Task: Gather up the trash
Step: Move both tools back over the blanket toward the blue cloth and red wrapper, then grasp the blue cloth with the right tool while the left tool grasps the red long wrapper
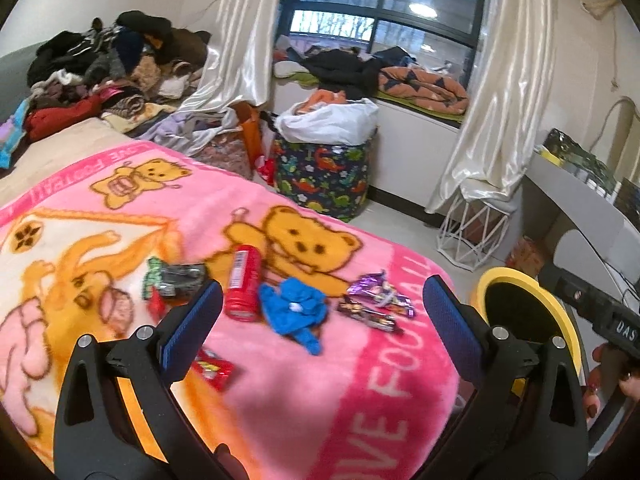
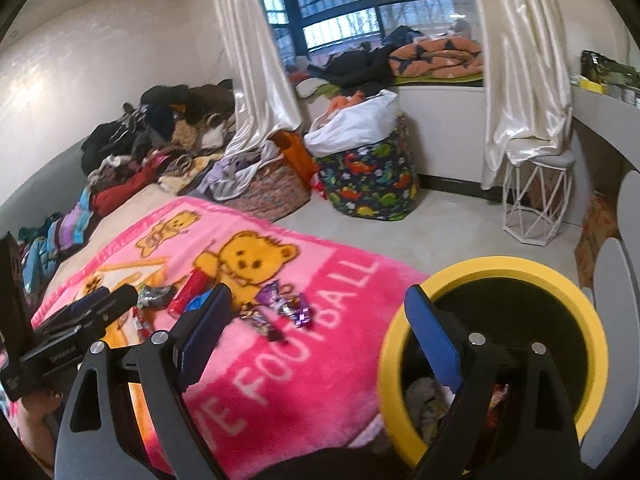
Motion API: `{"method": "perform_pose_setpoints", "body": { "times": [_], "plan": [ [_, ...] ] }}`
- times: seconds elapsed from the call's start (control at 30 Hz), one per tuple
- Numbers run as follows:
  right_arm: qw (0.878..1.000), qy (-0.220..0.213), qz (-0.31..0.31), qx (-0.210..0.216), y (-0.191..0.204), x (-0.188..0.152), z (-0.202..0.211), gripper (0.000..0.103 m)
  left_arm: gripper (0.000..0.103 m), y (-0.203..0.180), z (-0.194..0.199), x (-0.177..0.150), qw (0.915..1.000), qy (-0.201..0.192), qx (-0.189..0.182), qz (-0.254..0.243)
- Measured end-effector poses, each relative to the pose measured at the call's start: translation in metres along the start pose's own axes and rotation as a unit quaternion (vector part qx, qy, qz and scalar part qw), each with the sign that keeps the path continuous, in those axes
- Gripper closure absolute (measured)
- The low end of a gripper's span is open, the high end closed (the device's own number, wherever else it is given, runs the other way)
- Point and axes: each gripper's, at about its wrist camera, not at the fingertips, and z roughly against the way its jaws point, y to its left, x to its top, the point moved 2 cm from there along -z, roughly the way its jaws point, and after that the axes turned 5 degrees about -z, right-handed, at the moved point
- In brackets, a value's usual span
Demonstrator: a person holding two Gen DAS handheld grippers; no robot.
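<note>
The blanket (image 1: 280, 400) on the bed is thick fleece, fuzzy and matt. On it, the red can (image 1: 242, 286) looks smooth and faintly glossy, the purple wrappers (image 1: 378, 292) at its three o'clock are crinkled shiny foil, and the blue rag (image 1: 298, 310) between them is soft crumpled cloth. The bin (image 2: 588, 320) has a smooth, matt yellow plastic rim. The curtains (image 1: 508, 80) at twelve o'clock are glossy satin. Both grippers' fingers (image 1: 192, 322) carry textured blue pads on matt black plastic with bright metal screws.
</note>
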Motion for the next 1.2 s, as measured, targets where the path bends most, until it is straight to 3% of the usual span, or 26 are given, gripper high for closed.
{"method": "perform_pose_setpoints", "body": {
  "times": [0.37, 0.77, 1.07, 1.2],
  "plan": [
    [0.998, 0.043, 0.04, 0.035, 0.046, -0.013, -0.036, 0.02, 0.011, 0.053, 0.004, -0.006, 0.9984, 0.001, 0.038, 0.041],
    [0.985, 0.131, 0.079, 0.08, 0.1, -0.048, -0.094, 0.046, 0.012, 0.103, 0.001, -0.023, 0.994, 0.024, 0.065, 0.085],
    [0.975, 0.183, 0.089, 0.089, 0.117, -0.064, -0.142, 0.059, 0.042, 0.123, -0.025, -0.045, 0.9869, 0.07, 0.027, 0.143],
    [0.971, 0.211, 0.078, 0.082, 0.117, -0.072, -0.167, 0.074, 0.055, 0.122, -0.04, -0.052, 0.9828, 0.088, 0.003, 0.162]
  ]
}}
